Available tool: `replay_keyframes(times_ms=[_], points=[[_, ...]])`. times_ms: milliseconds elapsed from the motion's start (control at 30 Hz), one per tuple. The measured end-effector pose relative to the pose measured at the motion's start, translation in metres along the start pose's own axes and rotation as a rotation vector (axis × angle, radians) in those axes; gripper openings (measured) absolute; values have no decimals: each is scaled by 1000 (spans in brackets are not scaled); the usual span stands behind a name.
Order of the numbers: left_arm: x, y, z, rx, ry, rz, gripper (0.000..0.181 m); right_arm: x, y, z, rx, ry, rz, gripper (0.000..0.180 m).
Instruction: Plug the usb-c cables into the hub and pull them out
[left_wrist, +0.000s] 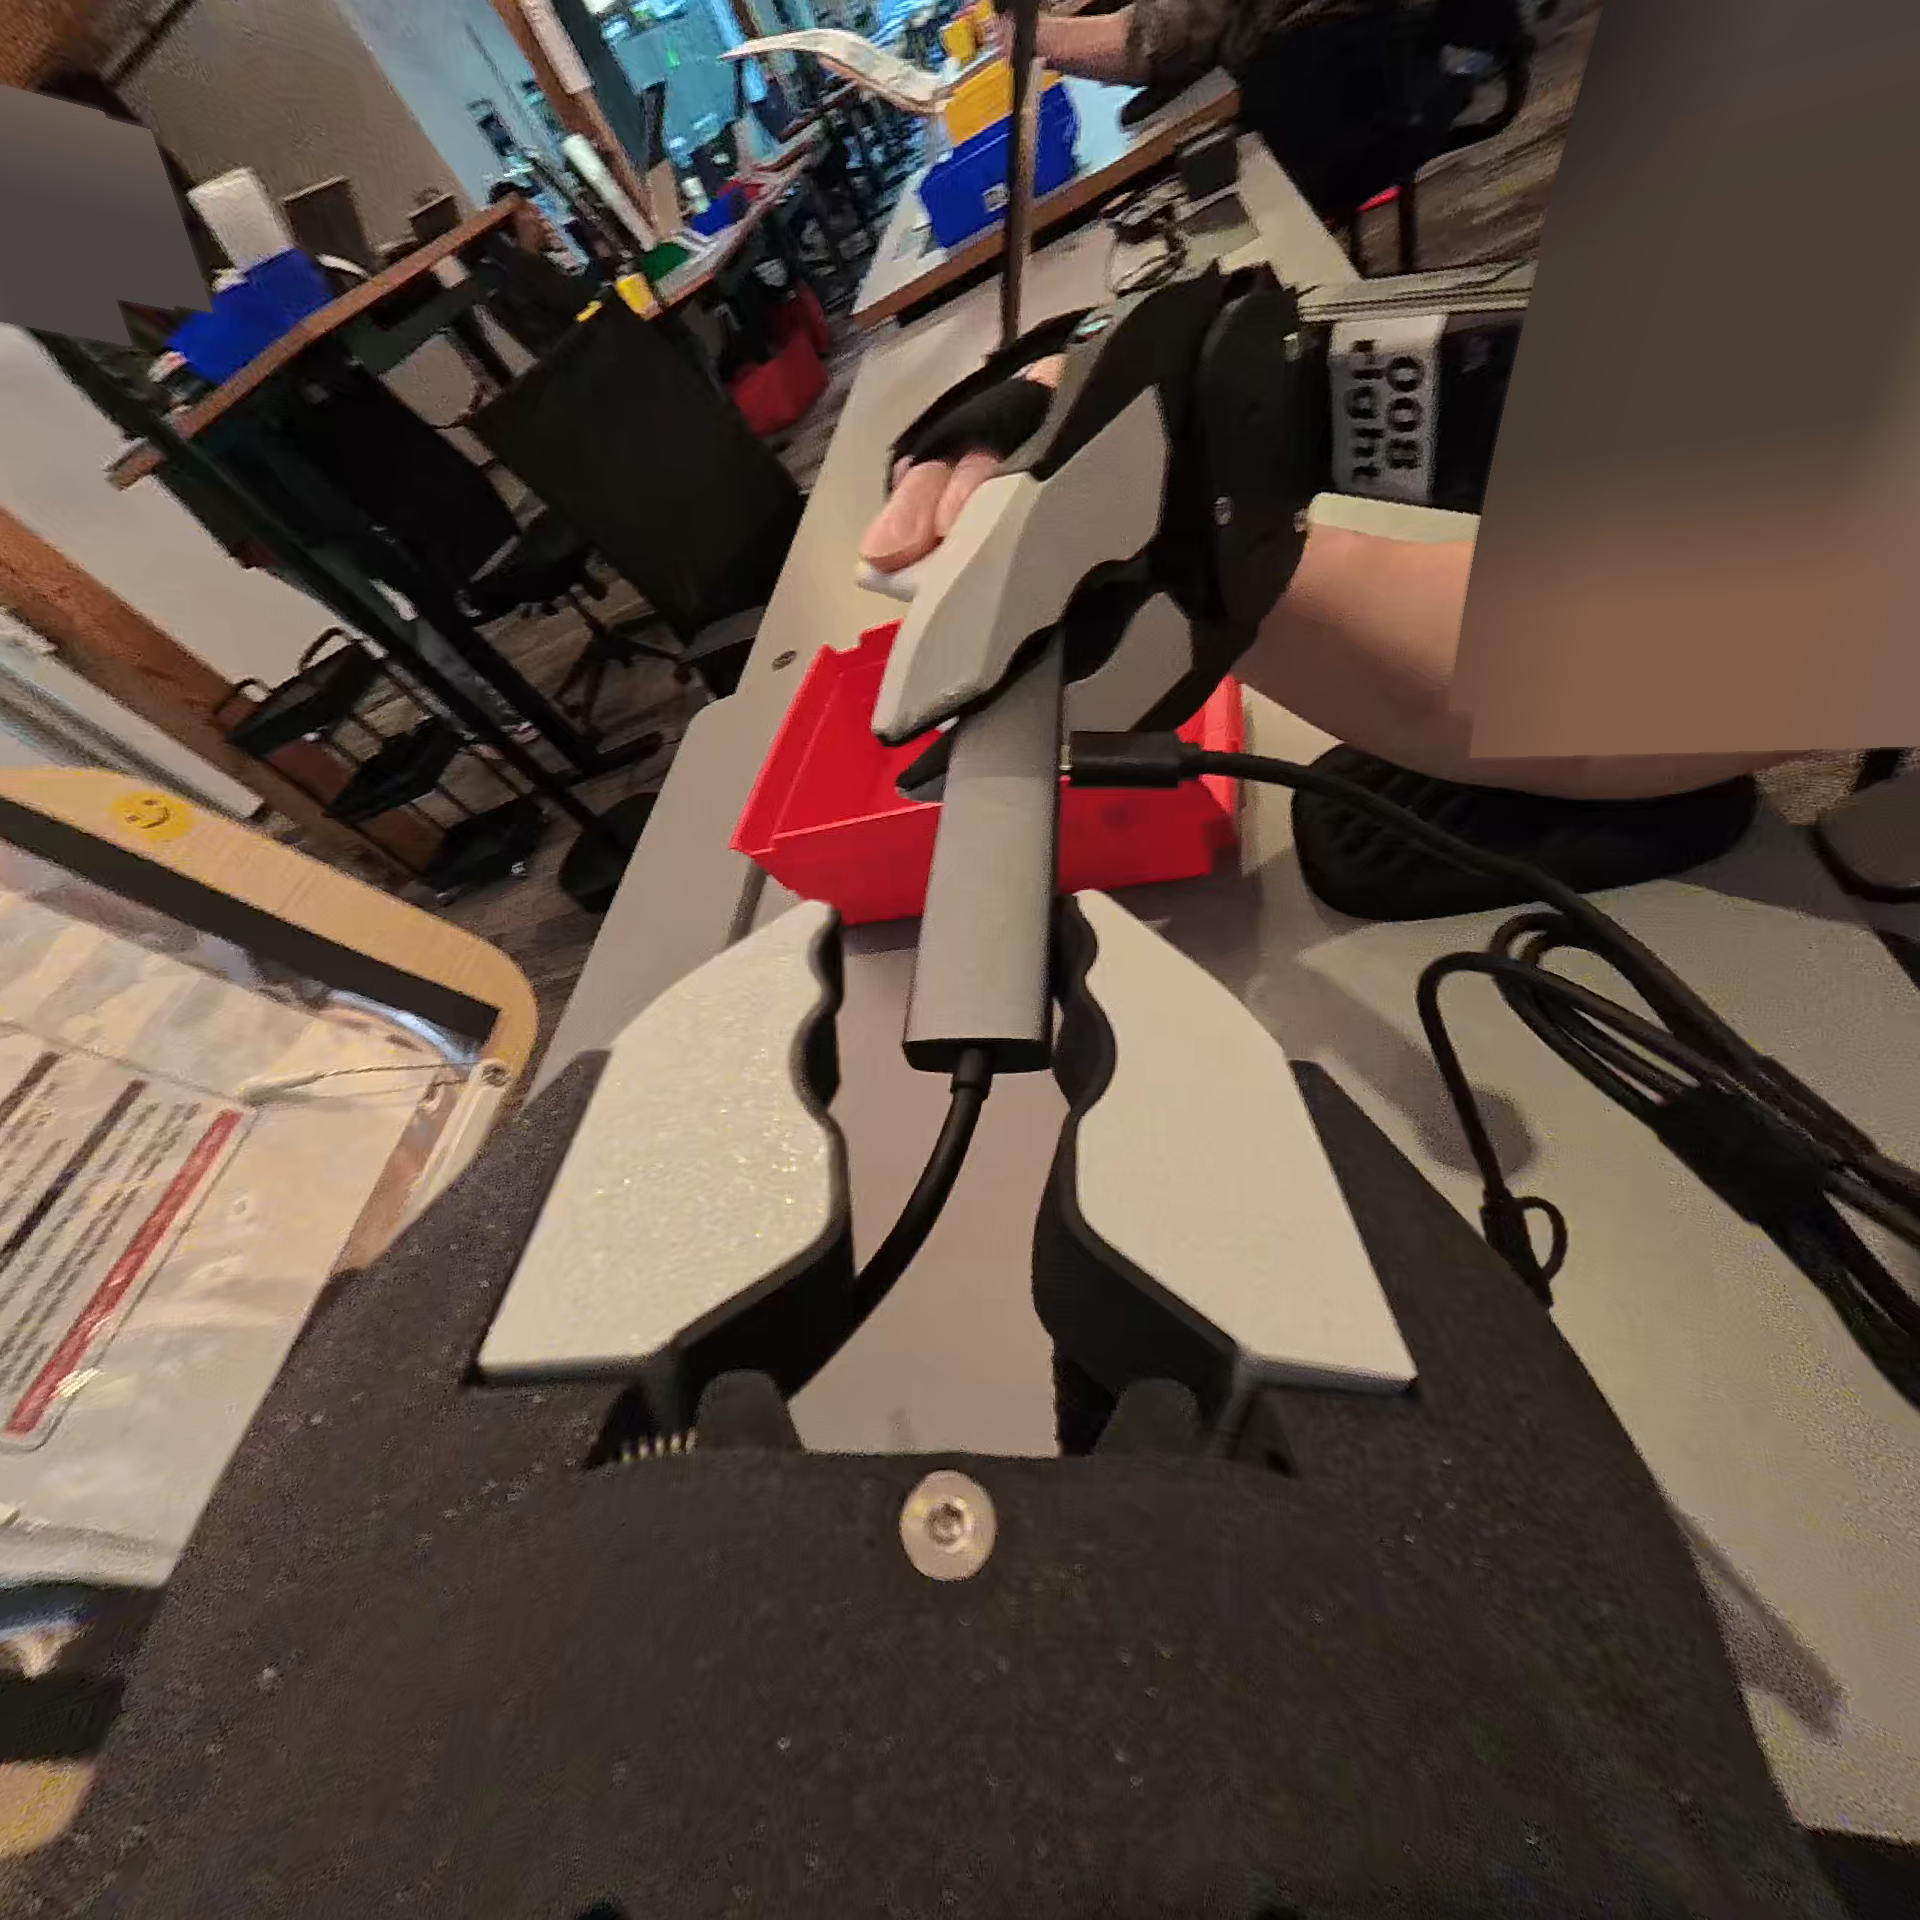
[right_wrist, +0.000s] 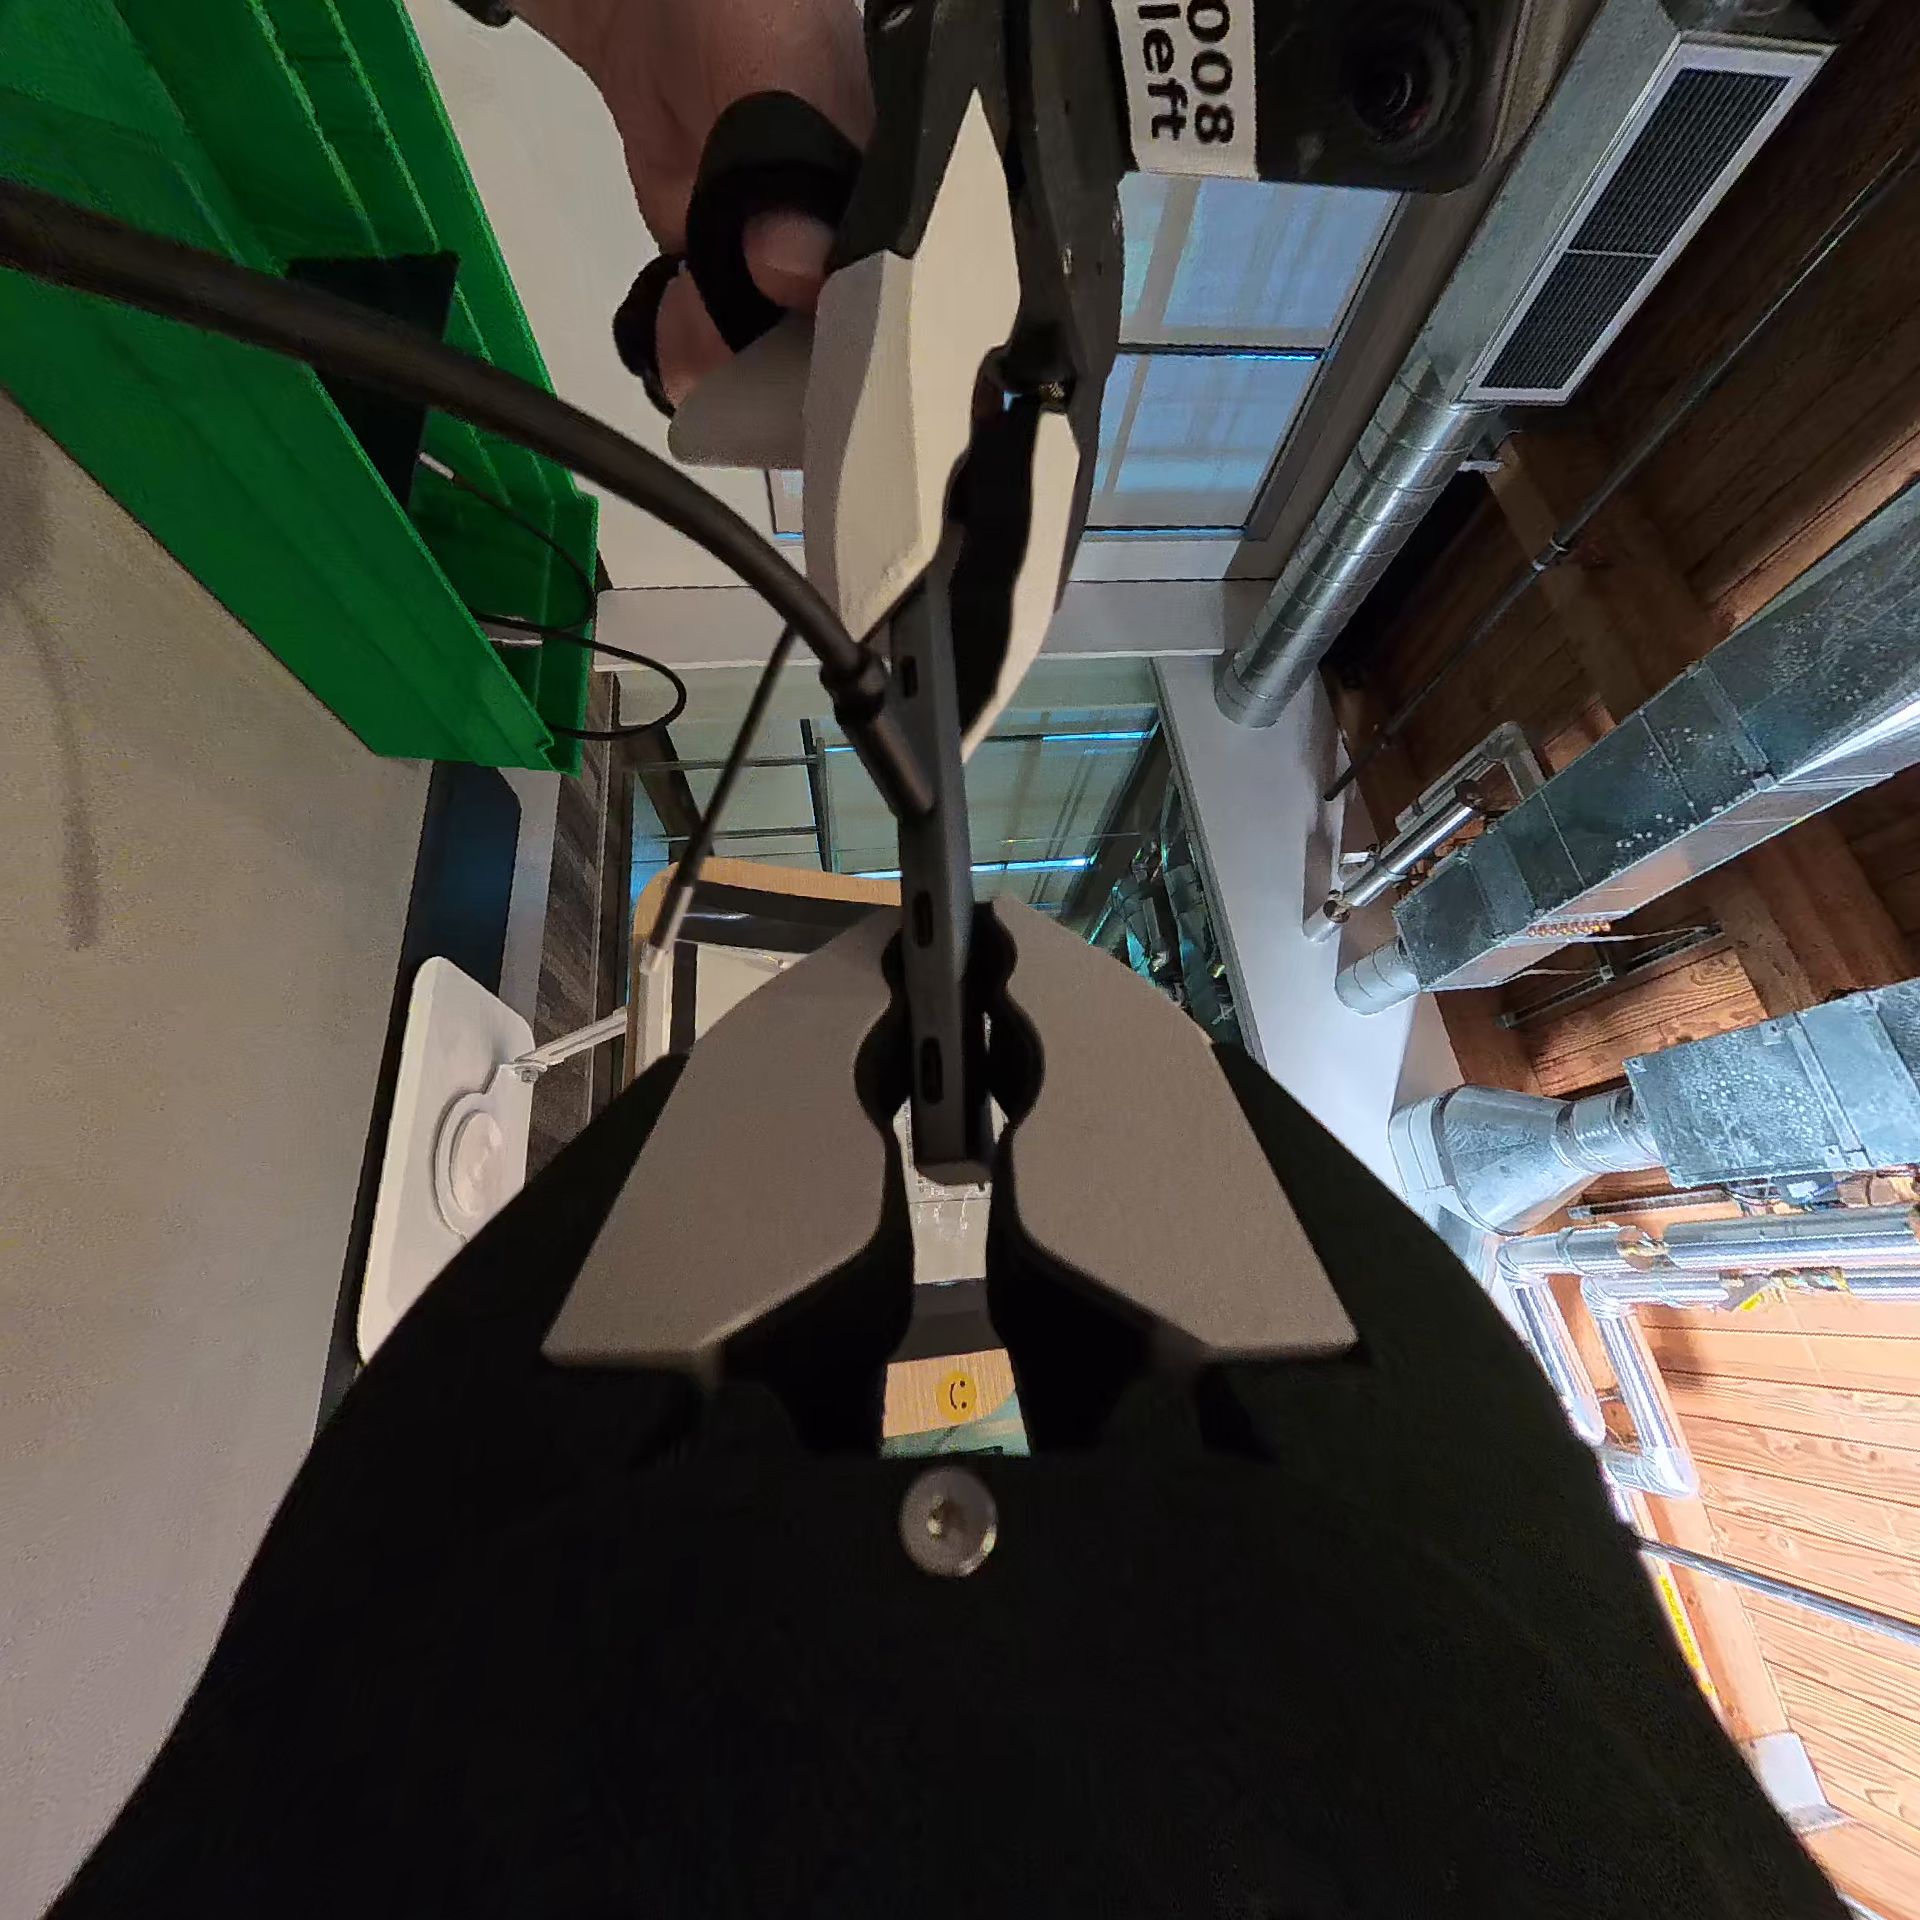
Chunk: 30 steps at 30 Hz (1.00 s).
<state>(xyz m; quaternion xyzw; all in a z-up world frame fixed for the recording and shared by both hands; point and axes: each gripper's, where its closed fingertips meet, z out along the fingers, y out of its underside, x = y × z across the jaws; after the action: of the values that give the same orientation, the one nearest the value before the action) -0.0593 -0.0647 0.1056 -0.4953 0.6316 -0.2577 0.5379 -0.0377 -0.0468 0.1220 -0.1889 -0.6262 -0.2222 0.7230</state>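
The grey USB hub (left_wrist: 982, 883) hangs in the air between both grippers. My right gripper (right_wrist: 940, 935) is shut on the hub's (right_wrist: 940, 1018) thin sides at one end; it also shows in the left wrist view (left_wrist: 997, 717). My left gripper (left_wrist: 951, 914) stands open around the other end, with a gap on the left side. It shows opposite in the right wrist view (right_wrist: 935, 655). A black USB-C plug (left_wrist: 1122, 764) sits in the hub's side, also seen in the right wrist view (right_wrist: 883, 727). The hub's own black lead (left_wrist: 935, 1174) runs back between my left fingers.
A red bin (left_wrist: 831, 821) sits on the grey table (left_wrist: 1403, 1039) under the hub. A bundle of black cable (left_wrist: 1714, 1122) lies to the right. A person's arm (left_wrist: 1371, 644) reaches in. A green bin (right_wrist: 260, 416) stands beside the table. A cardboard box (left_wrist: 312, 883) lies left. Across from one pair of fingers to the other is roughly 4 cm.
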Motion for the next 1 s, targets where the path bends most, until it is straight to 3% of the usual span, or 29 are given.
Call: replay_keyframes(times_ms=[33, 333, 567, 900, 1000], points=[[4, 0, 1, 8, 34, -1, 29, 0, 1, 0, 1, -1, 5, 10], [5, -16, 10, 114, 45, -7, 24, 5, 7, 1, 7, 92, -9, 10], [-6, -12, 19, 45, -59, 52, 24, 7, 25, 7, -35, 180, 14, 11], [-59, -18, -8, -65, -566, 310, 24, 48, 77, 0, -254, 389, 422, 21], [-72, -17, -16, -57, -645, 285, 23, 59, 57, 3, -118, 392, 763, 25]])
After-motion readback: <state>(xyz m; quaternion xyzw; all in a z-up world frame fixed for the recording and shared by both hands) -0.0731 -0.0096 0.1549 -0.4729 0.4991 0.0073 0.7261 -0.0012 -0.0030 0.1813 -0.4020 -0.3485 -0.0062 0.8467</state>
